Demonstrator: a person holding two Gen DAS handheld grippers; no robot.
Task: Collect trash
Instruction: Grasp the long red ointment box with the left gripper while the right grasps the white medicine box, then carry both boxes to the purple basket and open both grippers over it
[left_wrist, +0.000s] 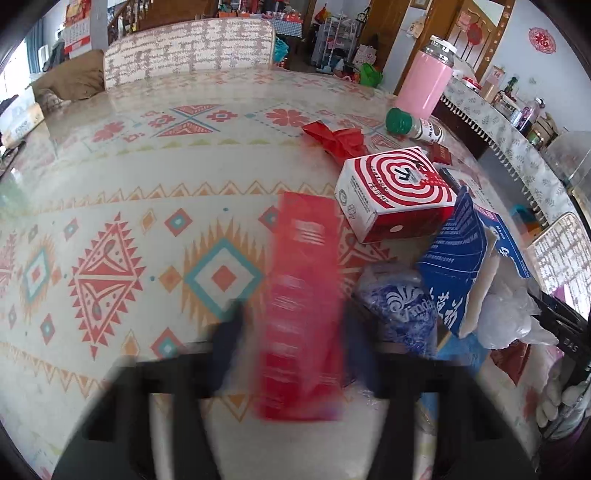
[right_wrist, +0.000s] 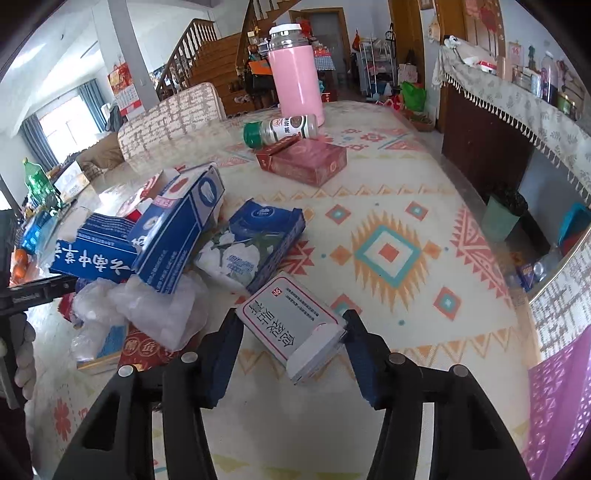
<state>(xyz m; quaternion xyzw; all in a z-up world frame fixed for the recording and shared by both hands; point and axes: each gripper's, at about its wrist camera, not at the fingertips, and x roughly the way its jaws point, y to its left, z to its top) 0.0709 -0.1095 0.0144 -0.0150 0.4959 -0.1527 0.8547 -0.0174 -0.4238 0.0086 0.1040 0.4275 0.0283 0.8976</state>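
Patterned table (right_wrist: 424, 206) bearing everything. Pink thermos (right_wrist: 297, 72) upright at the far edge, taken as landmark. Just before the thermos, green-capped bottle (right_wrist: 282, 129) on its side; nearer, dark red carton (right_wrist: 303, 162). Left of and nearer than the thermos, heap of blue boxes (right_wrist: 177, 225) over clear plastic bags (right_wrist: 155, 314). Red-and-white spiral box (left_wrist: 395, 195) nearer than the thermos. Left gripper (left_wrist: 291, 350) blurred, clamped on red packet (left_wrist: 303, 306). Right gripper (right_wrist: 291, 350) wide, fingers astride grey-and-white box (right_wrist: 291, 325); contact unclear.
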